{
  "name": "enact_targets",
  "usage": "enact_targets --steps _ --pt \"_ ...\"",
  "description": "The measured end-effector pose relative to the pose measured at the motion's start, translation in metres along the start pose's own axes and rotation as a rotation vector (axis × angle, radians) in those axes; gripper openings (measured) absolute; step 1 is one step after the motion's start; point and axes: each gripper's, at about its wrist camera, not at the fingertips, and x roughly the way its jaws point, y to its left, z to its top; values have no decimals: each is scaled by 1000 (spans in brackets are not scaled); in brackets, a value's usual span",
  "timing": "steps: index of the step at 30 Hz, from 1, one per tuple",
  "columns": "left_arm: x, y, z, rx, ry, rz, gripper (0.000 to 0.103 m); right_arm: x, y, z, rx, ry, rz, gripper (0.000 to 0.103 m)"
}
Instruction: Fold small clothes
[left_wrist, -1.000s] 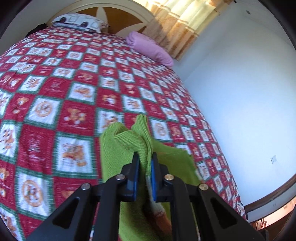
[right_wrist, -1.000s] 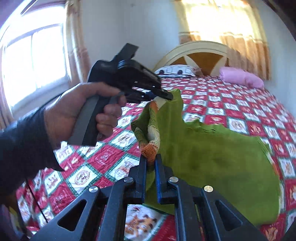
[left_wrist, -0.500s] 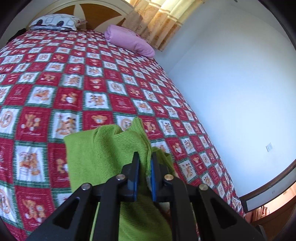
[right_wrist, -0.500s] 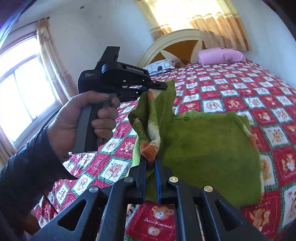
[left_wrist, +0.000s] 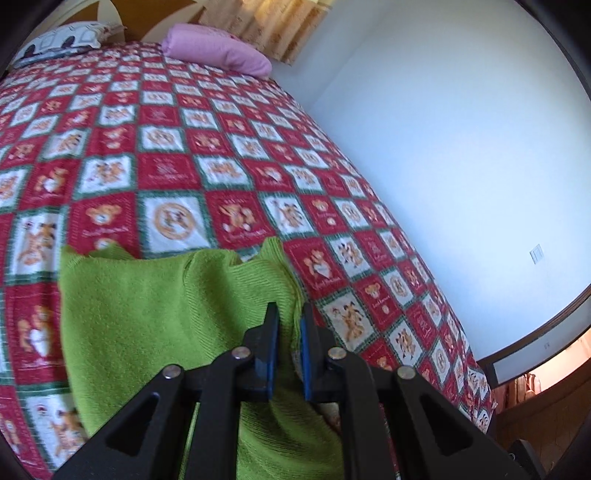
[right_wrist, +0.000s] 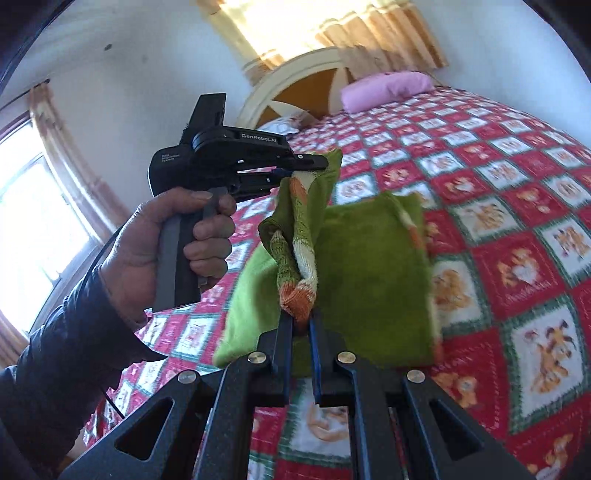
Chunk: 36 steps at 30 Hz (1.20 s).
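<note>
A small green knitted garment (left_wrist: 155, 321) (right_wrist: 373, 273) with orange and white trim hangs over the red patterned bedspread (left_wrist: 177, 155). My left gripper (left_wrist: 290, 314) is shut on one green edge of it. In the right wrist view that same left gripper (right_wrist: 314, 164), held in a person's hand (right_wrist: 166, 236), pinches the upper corner. My right gripper (right_wrist: 300, 317) is shut on the orange-and-white cuff end. The rest of the cloth drapes down onto the bed, doubled over itself.
A pink pillow (left_wrist: 218, 48) (right_wrist: 384, 88) and a patterned pillow (left_wrist: 62, 40) lie by the headboard (right_wrist: 295, 85). A white wall (left_wrist: 461, 147) runs along the bed's right edge. A window (right_wrist: 33, 229) is on the left.
Both grippers have carried the garment sideways across the bed towards the wall side, still gripping it. The cloth now lies flatter and more folded over, and the right wrist view has rolled.
</note>
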Motion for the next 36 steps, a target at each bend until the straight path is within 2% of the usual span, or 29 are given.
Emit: enact_targets --steps 6,9,11,12,14,15,16,17,18,19,20,21,22,24,26,27,29,32,34,36 --pt "38 -5 -4 4 35 18 11 -6 -28 -5 51 2 -57 7" --pt "52 -6 -10 -8 36 10 16 -3 -45 -8 85 6 -89 7" --pt "48 -8 -16 -1 30 21 31 3 -58 -12 126 27 -100 7" --pt "42 -9 -20 7 23 23 42 5 -64 -14 141 38 -103 7" --pt "20 -10 -30 42 -15 12 55 7 -71 -19 166 52 -100 7" --pt "5 -10 -37 74 -43 28 65 7 -73 -21 169 56 -94 7" --pt "-5 -9 -42 97 -67 44 71 6 -72 -21 164 52 -95 8" --pt "-22 -7 -53 133 -98 76 73 4 -71 -21 157 47 -102 10" --pt "-31 -5 -60 154 -114 106 76 1 -69 -20 149 36 -108 12" --pt "-44 -2 -70 183 -135 153 77 -6 -66 -17 140 19 -131 22" --pt "-63 2 -87 214 -172 193 77 -11 -64 -15 132 5 -154 40" --pt "-77 6 -99 229 -202 210 81 -18 -61 -11 118 -25 -183 50" --pt "-86 9 -110 244 -219 237 91 -29 -57 -4 100 -72 -208 59" --pt "-108 14 -142 269 -264 293 97 -38 -46 9 66 -104 -213 59" --pt "-121 17 -173 290 -278 325 99 -36 -37 19 37 -98 -171 59" --pt "-120 18 -181 298 -267 334 101 -30 -30 24 19 -83 -146 59" --pt "-111 20 -197 315 -230 357 102 -13 -18 31 -26 -50 -149 59" --pt "-88 22 -204 306 -155 393 102 23 -12 34 -43 18 -174 59" --pt "-81 22 -206 305 -140 390 102 47 -17 34 -25 68 -194 59" --pt "-73 24 -201 292 -138 453 102 62 -20 31 -25 88 -226 59"
